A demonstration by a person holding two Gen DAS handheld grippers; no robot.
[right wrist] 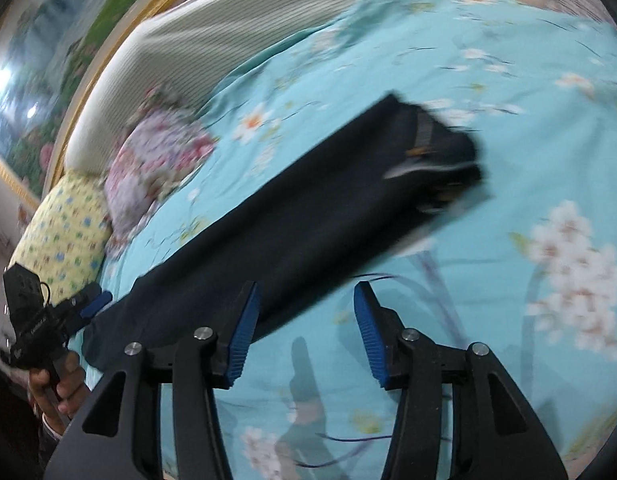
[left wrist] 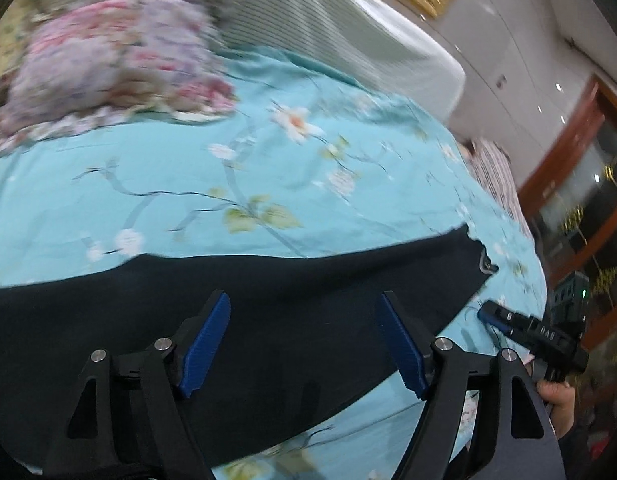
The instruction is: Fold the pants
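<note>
Dark navy pants (left wrist: pixel 244 320) lie flat in a long strip on a turquoise floral bedsheet (left wrist: pixel 228 168). In the right wrist view the pants (right wrist: pixel 308 216) run diagonally, waistband end at the upper right. My left gripper (left wrist: pixel 304 340) is open and empty, hovering over the middle of the pants. My right gripper (right wrist: pixel 304 328) is open and empty, just off the pants' near edge, over the sheet. The right gripper also shows in the left wrist view (left wrist: pixel 508 320), beside one end of the pants. The left gripper shows in the right wrist view (right wrist: pixel 84 304) by the other end.
A pink floral pillow (left wrist: pixel 116 60) and a yellow pillow (right wrist: pixel 64 232) lie near the padded white headboard (left wrist: pixel 348 24). A gold-framed painting (right wrist: pixel 48 80) hangs behind it. The bed edge (left wrist: pixel 524 240) drops toward a wooden door at the right.
</note>
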